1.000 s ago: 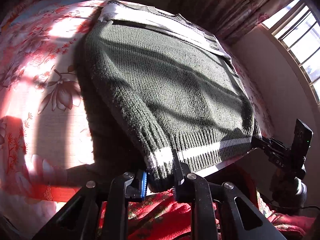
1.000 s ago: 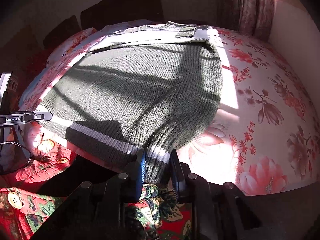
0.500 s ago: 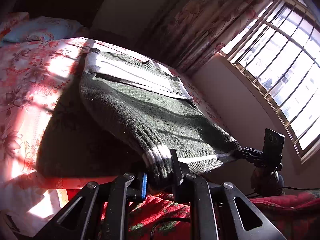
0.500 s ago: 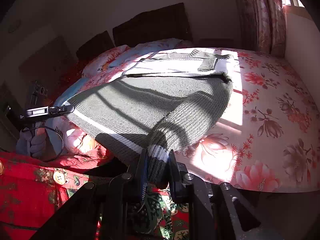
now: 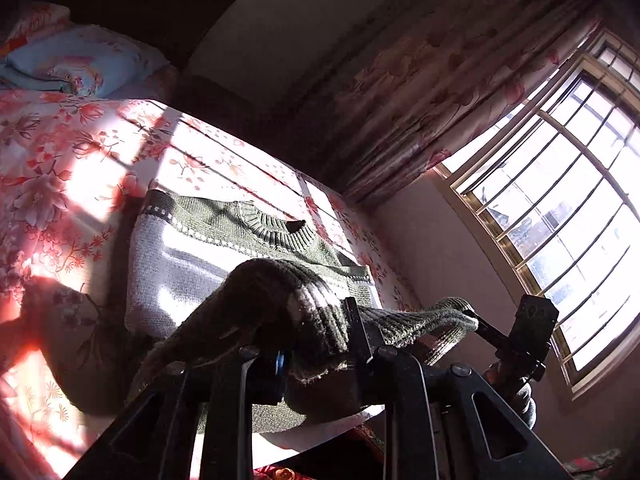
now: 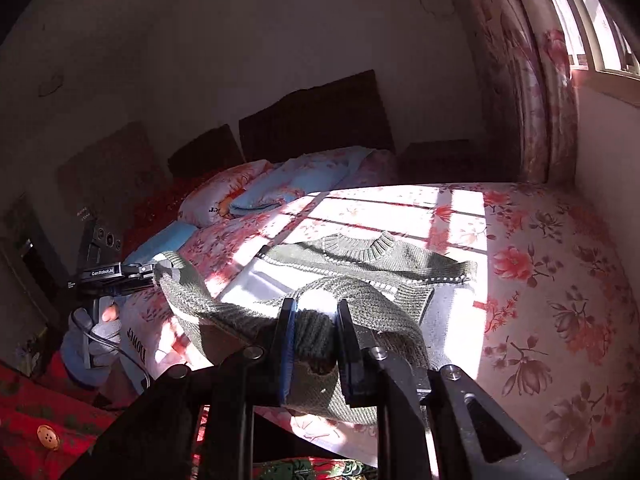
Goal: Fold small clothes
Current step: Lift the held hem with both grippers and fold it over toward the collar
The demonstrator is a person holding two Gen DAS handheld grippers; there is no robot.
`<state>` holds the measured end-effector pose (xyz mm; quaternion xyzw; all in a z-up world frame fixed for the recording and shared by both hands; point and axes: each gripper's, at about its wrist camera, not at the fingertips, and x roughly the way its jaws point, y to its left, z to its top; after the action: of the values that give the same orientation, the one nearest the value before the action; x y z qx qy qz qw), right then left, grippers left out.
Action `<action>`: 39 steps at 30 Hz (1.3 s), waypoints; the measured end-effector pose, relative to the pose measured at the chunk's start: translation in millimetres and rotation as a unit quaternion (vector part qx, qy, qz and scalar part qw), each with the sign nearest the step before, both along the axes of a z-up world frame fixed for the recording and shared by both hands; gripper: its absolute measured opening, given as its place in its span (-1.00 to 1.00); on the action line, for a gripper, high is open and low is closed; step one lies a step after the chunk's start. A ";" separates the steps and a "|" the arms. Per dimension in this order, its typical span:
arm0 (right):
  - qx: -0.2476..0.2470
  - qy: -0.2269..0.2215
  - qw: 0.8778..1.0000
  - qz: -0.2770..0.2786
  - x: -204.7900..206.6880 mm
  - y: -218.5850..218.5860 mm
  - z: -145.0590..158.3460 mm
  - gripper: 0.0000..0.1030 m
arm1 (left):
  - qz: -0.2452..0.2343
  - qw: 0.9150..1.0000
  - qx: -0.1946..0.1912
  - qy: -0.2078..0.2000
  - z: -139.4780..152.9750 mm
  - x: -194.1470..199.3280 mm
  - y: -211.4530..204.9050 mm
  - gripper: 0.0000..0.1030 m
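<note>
A dark green knit sweater [image 5: 224, 236] with a white chest band lies on a floral bedspread [image 5: 60, 152]; it also shows in the right wrist view [image 6: 384, 260]. Its collar points toward the pillows. My left gripper [image 5: 316, 344] is shut on the left corner of the ribbed hem and holds it raised above the chest. My right gripper [image 6: 314, 340] is shut on the right hem corner, raised the same way. The hem hangs taut between the two grippers, over the sweater's upper half. The lower body of the sweater is hidden under the lifted fold.
Pillows [image 6: 280, 188] and a dark headboard [image 6: 316, 116] lie at the far end of the bed. Floral curtains [image 5: 420, 100] and a barred window [image 5: 560, 208] are on the right. The person's red floral clothing [image 6: 36, 432] is at the near edge.
Both grippers lifted the hem off the near edge of the bed and carried it forward toward the collar. The sweater now doubles over itself; more of the room shows.
</note>
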<state>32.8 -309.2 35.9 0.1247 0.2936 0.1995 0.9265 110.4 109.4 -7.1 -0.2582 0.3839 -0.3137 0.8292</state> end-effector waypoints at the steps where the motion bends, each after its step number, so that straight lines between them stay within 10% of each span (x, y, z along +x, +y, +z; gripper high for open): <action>1: -0.004 0.020 0.999 -0.027 22.9 -4.9 -11.8 -0.51 | 0.020 0.999 0.018 0.019 -9.7 18.6 -4.1 0.34; 2: -0.017 0.042 0.998 -0.047 39.7 -6.9 -22.3 -0.38 | 0.046 0.998 0.041 0.032 -17.9 31.0 -6.0 1.00; 12: -0.041 0.087 0.992 -0.083 53.6 -31.9 -69.4 -0.38 | 0.117 0.989 0.081 0.038 -50.9 20.7 30.5 1.00; 26: -0.231 0.103 0.967 0.017 146.6 33.0 -85.6 -0.40 | 0.081 0.974 0.210 -0.003 -52.6 21.2 -9.1 1.00; 29: -0.243 0.065 0.968 0.003 133.1 35.6 -83.6 -0.79 | 0.102 0.970 0.222 -0.015 -51.6 22.6 -2.3 1.00; 39: -0.207 0.049 0.977 -0.023 123.9 23.8 -87.4 -0.80 | 0.030 0.958 0.280 -0.045 -40.1 83.7 -30.7 1.00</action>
<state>156.7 -285.3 -51.5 -0.0531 0.3707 0.1071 0.9210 194.1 78.7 -47.2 -0.0128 0.4106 -0.1795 0.8939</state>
